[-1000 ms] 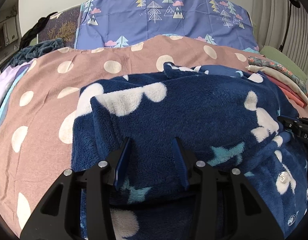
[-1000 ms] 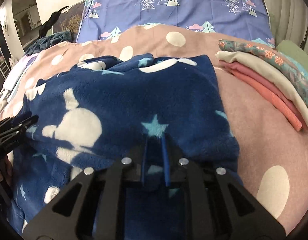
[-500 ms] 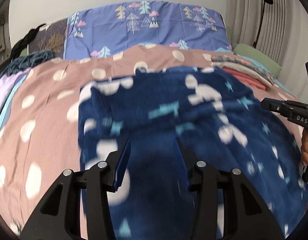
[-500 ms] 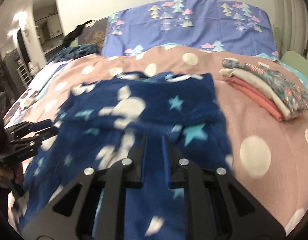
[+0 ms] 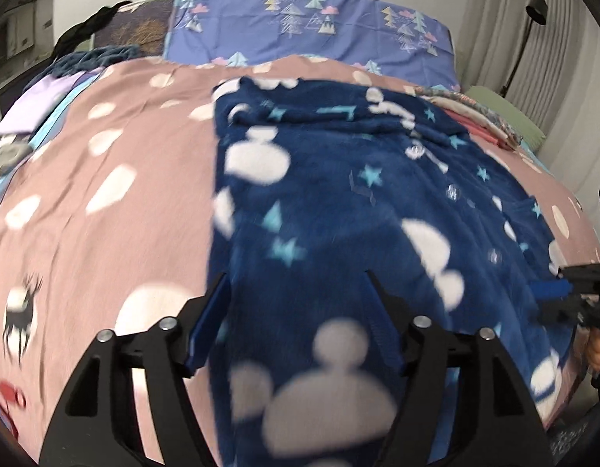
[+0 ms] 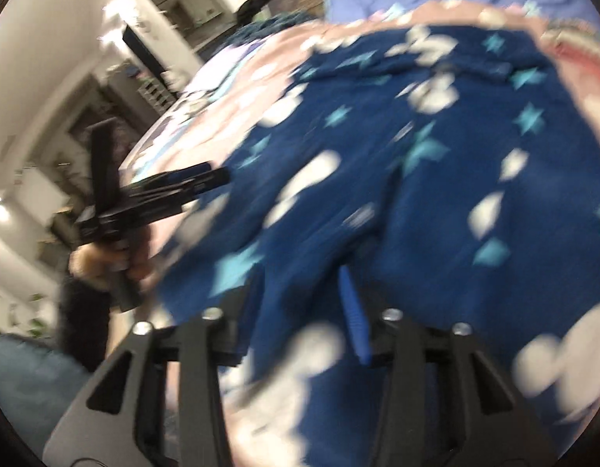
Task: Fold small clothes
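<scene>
The left gripper (image 5: 296, 284) stands with jaws wide over the near edge of the navy fleece garment (image 5: 358, 202), the right gripper (image 6: 305, 292) likewise spread above its hem (badly blurred), the garment stretching ahead across the pink spotted bedspread (image 5: 105, 179) towards folded clothes (image 5: 482, 116).

Count: 1 navy fleece garment (image 5: 338, 210) spread on bed. 1 stack of folded clothes (image 5: 478, 116) nr far right edge; layers blurred, no. unclear. 1 pillow (image 5: 307, 31) at head. 2 hand-held grippers: left (image 5: 296, 307), right (image 6: 303, 299).
</scene>
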`<state>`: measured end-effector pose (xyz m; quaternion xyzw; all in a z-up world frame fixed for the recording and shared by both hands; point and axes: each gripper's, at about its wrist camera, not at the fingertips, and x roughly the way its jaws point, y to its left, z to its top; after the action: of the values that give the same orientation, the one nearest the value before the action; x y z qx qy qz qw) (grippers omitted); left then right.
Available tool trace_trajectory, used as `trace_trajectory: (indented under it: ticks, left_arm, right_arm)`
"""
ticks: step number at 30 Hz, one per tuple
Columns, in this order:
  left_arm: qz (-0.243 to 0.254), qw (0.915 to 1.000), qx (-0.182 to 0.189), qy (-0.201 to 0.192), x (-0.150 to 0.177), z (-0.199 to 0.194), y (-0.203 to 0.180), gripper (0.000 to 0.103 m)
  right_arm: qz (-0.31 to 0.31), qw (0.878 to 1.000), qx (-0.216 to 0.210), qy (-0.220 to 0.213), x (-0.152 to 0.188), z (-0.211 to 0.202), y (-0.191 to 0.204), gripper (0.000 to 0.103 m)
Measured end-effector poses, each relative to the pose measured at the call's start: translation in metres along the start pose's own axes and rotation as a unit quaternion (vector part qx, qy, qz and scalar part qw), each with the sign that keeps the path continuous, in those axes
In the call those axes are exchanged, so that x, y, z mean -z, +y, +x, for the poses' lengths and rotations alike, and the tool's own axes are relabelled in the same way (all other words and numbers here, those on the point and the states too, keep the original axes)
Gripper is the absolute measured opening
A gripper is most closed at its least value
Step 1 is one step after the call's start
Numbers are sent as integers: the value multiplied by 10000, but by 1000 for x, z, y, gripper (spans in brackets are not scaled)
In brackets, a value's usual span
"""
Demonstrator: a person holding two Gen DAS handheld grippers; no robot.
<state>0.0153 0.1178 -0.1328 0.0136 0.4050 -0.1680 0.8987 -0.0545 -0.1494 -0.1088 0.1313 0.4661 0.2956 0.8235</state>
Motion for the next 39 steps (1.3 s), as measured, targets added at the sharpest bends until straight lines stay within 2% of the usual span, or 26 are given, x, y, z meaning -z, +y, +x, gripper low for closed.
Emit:
trace_trajectory:
  ticks: [2,3,4,5,7,8,10,12,14,15,16,18,20,23,25,27,30,31,32,33,36,39]
  left_arm:
    - [-22,10000,-42,84,12,-3,3,76]
    - [-45,9999,-38,136,18,-4,5,76]
    - [-96,9998,-36,192,23,-3,7,76]
    - [-168,9996,-20,236,27,-3,10,76]
    - [-329,9992,80,219,34,-7,13,76]
    - [-374,9990,130,197,36,-10,14,76]
    - [-433,9985,302,147,42,-17,17,76]
    - [-504,9975,463,146,49,-19,19,76]
    - [-546,9972,493,130,53,-18,20,76]
    - [-555,9972,490,114,55,-19,20,76]
    - [-555,9972,482,124,56,-20,19,76]
    - [-556,9970,515,162,59,-24,17,76]
    - [-557,9965,590,196,64,-28,17,76]
    - [-530,9963,654,195,74,-37,13,76]
    - [-538,9956,740,196,79,-42,11,73]
    - [-554,9947,841,204,82,-45,9,65]
    - [-586,9940,893,234,81,-42,7,53]
    - [-613,9938,897,241,79,-38,7,46]
    - [-636,9932,939,249,76,-35,6,30]
    - [-622,9922,1045,273,73,-32,3,20]
    - [-467,9945,906,252,71,-35,-5,19]
    - [-742,9916,997,345,75,-37,7,25]
  right_arm:
    - [41,9997,-134,216,9,11,8,50]
    - [24,9996,2,281,12,20,12,49]
    - [12,9995,124,298,13,26,15,31]
    - [22,9995,164,257,13,29,18,6]
    - [289,9995,-79,91,11,23,22,5]
    - [273,9995,-83,-150,11,9,25,5]
    - [269,9990,82,-351,11,-11,23,5]
    - [471,9985,213,-152,17,-14,10,6]
    - [645,9963,502,258,28,1,-2,14]
    - [716,9959,497,256,30,4,-5,14]
    - [737,9962,438,160,33,0,-4,15]
    - [648,9967,459,-141,34,-21,-1,25]
    - [582,9935,746,-631,34,-51,-7,42]
    - [849,9773,1576,-1136,42,-93,-38,43]
    - [1588,9593,1982,-1235,58,-115,-77,43]
    - [2078,9511,1958,-1177,73,-122,-104,39]
    - [2348,9510,1674,-1115,91,-117,-117,39]
    - [2304,9516,1679,-1149,92,-116,-115,43]
    - [2232,9536,1651,-1166,89,-114,-113,49]
    - [2192,9550,1612,-1178,87,-112,-109,51]
    - [1937,9598,1703,-1107,77,-104,-99,52]
    - [1901,9621,1660,-1030,77,-106,-102,52]
